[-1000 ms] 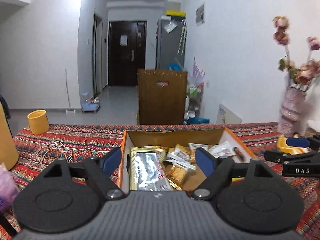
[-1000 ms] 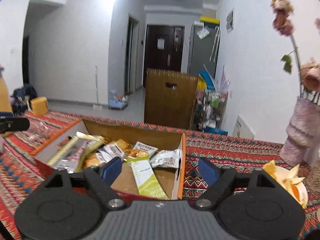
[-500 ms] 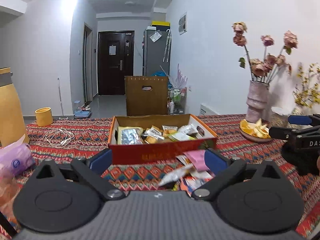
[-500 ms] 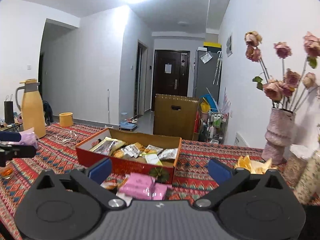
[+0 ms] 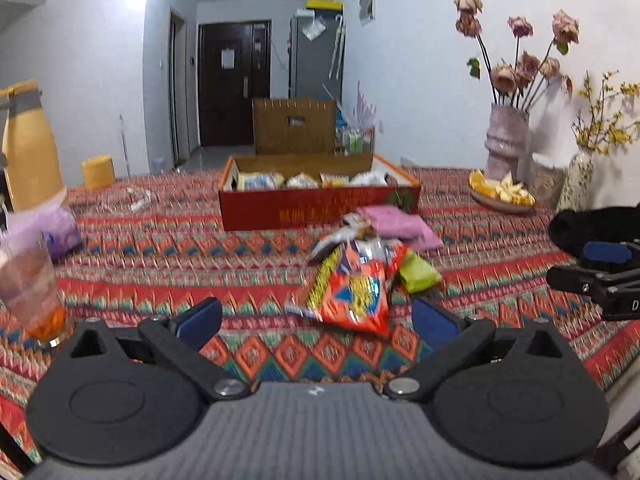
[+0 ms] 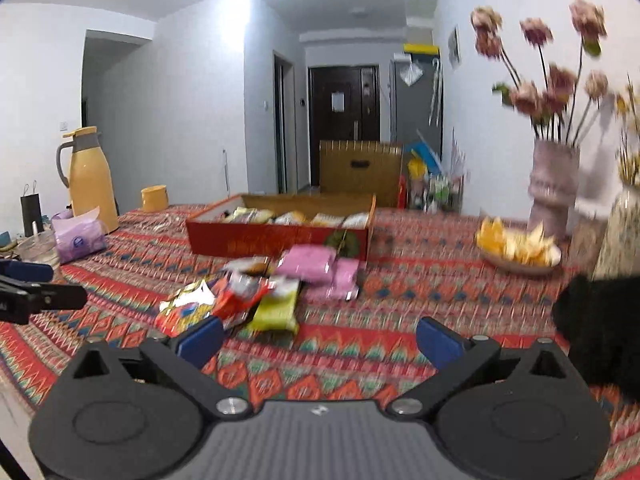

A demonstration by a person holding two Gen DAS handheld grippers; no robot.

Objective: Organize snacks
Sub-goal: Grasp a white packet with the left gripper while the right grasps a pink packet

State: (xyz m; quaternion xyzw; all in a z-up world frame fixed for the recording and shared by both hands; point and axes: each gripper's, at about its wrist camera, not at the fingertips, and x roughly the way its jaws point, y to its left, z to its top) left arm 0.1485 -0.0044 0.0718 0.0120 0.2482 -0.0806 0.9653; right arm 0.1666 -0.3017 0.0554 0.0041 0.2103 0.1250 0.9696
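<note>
- Both the left gripper (image 5: 316,314) and the right gripper (image 6: 318,338) are seen with fingers spread wide and nothing between them.
- Loose snack packets (image 5: 352,280) are left on the tabletop (image 5: 160,264), just before the red box (image 5: 320,206).
- One packet should be approached low and pinched by its edge, so neighbours are not dragged.

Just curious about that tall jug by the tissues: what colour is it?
The thermos jug is yellow with a grey handle, clearest from the right wrist.
</note>
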